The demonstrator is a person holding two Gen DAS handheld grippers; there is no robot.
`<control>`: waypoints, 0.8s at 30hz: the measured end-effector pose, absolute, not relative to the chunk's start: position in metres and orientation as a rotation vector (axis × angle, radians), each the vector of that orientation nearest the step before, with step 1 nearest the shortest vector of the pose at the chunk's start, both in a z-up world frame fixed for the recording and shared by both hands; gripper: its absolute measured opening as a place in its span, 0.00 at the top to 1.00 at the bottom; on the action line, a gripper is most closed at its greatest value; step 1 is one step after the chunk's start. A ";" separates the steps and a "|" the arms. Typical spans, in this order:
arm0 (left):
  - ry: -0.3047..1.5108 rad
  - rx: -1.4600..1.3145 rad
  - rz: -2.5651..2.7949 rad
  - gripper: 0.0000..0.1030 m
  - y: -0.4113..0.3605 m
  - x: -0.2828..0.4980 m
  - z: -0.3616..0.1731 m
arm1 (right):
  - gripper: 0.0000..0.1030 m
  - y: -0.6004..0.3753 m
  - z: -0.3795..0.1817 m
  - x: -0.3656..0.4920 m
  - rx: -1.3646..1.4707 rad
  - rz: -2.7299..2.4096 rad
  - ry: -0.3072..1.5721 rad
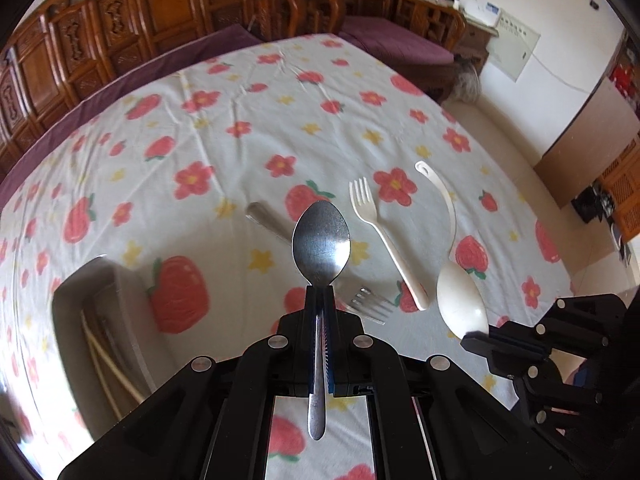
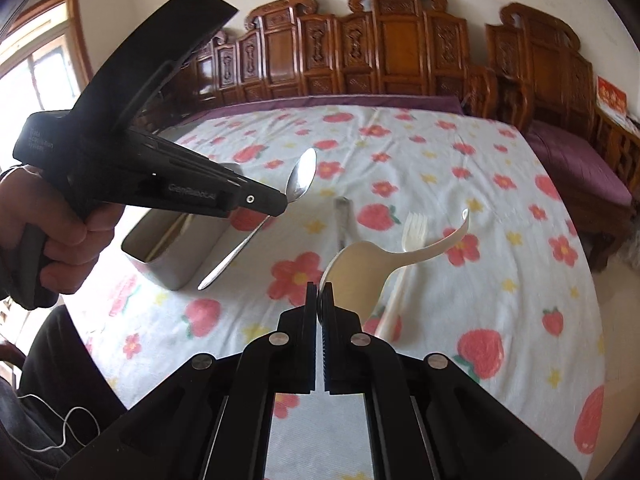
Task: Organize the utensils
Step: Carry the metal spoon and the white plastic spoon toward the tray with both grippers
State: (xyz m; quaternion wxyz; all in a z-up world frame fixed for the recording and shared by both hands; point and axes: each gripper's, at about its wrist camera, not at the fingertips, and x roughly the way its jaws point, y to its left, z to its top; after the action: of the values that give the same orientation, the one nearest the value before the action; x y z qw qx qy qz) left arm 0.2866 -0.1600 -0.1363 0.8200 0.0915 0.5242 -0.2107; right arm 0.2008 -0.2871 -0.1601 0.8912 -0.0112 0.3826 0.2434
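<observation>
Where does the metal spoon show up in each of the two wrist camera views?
Left wrist view: the metal spoon stands at centre, bowl up, clamped in the left gripper.
Right wrist view: the spoon is upper left of centre, sticking out of the left gripper.
Shared landmark: the metal container beside it.

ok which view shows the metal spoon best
The left wrist view: the metal spoon fills the centre, bowl up, handle clamped in the left claw and visible to its tip. The right wrist view shows the same spoon smaller and side-on, its neck hidden by that claw.
</observation>
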 end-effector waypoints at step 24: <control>1.014 -0.036 -0.237 0.97 0.031 0.279 -0.107 | 0.97 -0.122 -0.107 0.207 -0.224 0.716 0.761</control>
State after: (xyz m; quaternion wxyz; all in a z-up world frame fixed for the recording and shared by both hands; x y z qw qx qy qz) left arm 0.2789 0.0311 -0.1071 0.8674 -0.0171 0.4842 -0.1134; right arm 0.2069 -0.1223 -0.1068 0.8606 -0.1067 0.3628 0.3410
